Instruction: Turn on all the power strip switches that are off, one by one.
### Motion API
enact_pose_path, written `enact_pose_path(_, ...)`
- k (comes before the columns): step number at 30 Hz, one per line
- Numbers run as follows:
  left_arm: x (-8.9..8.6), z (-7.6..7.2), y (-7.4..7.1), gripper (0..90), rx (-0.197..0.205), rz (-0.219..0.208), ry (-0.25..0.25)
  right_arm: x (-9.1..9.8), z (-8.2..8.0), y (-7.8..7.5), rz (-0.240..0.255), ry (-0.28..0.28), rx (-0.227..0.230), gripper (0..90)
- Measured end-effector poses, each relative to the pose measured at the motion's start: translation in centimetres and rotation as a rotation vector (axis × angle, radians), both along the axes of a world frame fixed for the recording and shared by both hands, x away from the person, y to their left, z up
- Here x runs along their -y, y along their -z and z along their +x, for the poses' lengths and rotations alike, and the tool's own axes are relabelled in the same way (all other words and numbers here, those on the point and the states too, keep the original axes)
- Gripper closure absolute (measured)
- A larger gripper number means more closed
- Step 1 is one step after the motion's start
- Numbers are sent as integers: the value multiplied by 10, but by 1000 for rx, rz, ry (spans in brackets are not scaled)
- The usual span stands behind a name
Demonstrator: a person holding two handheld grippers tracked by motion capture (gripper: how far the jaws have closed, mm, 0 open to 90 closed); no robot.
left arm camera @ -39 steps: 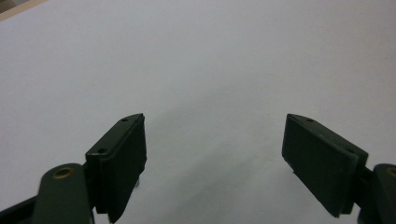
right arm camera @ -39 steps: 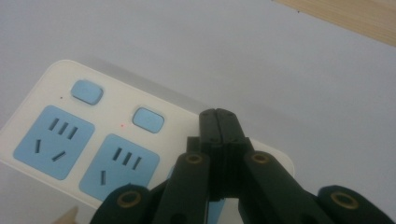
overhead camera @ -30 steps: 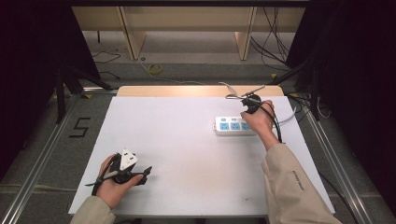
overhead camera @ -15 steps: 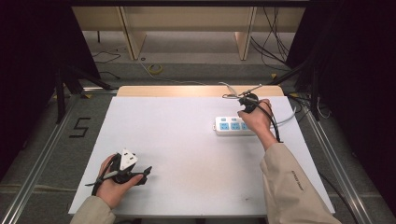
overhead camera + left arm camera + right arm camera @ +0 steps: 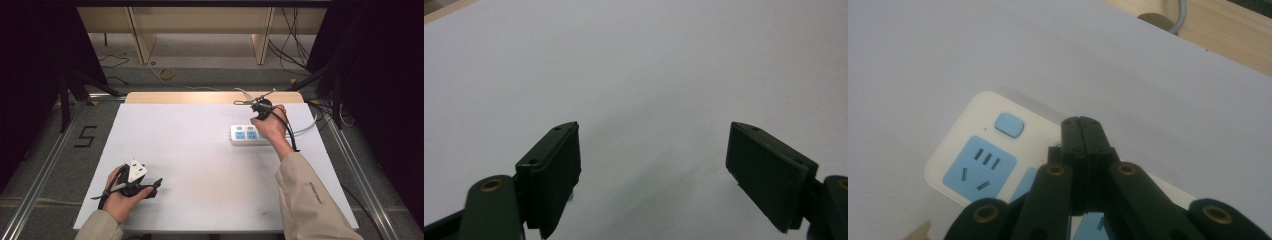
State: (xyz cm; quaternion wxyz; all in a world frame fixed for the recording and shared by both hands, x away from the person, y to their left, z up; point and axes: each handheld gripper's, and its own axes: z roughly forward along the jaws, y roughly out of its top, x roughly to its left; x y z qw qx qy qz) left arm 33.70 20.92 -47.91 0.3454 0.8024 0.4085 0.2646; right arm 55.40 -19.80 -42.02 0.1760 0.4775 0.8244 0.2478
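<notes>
A white power strip [image 5: 243, 135] with blue sockets lies at the right of the white table [image 5: 200, 150]. My right gripper [image 5: 260, 106] hovers over its far end, jaws shut with nothing seen between them. In the right gripper view the shut tips [image 5: 1082, 123] hang just above the power strip [image 5: 980, 167], beside its blue switch button [image 5: 1009, 125]. My left gripper [image 5: 153, 188] rests low at the table's front left corner, jaws pointing right. In the left gripper view it [image 5: 654, 129] stands wide open over bare tabletop.
The strip's white cable [image 5: 304, 129] runs off the right side of the table. A wooden ledge [image 5: 200, 97] borders the far edge, with a cable hole [image 5: 1155, 20] in it. Beyond are wooden furniture legs and loose floor cables [image 5: 165, 74].
My right gripper has drifted slightly left and toward the far edge above the power strip. The left gripper has stayed still.
</notes>
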Motion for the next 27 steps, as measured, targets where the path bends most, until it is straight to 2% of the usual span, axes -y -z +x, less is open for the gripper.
enact_pose_path(27,0,0,0,218,1,-2,2,-18,3,-1,-7,-27,-3,900)
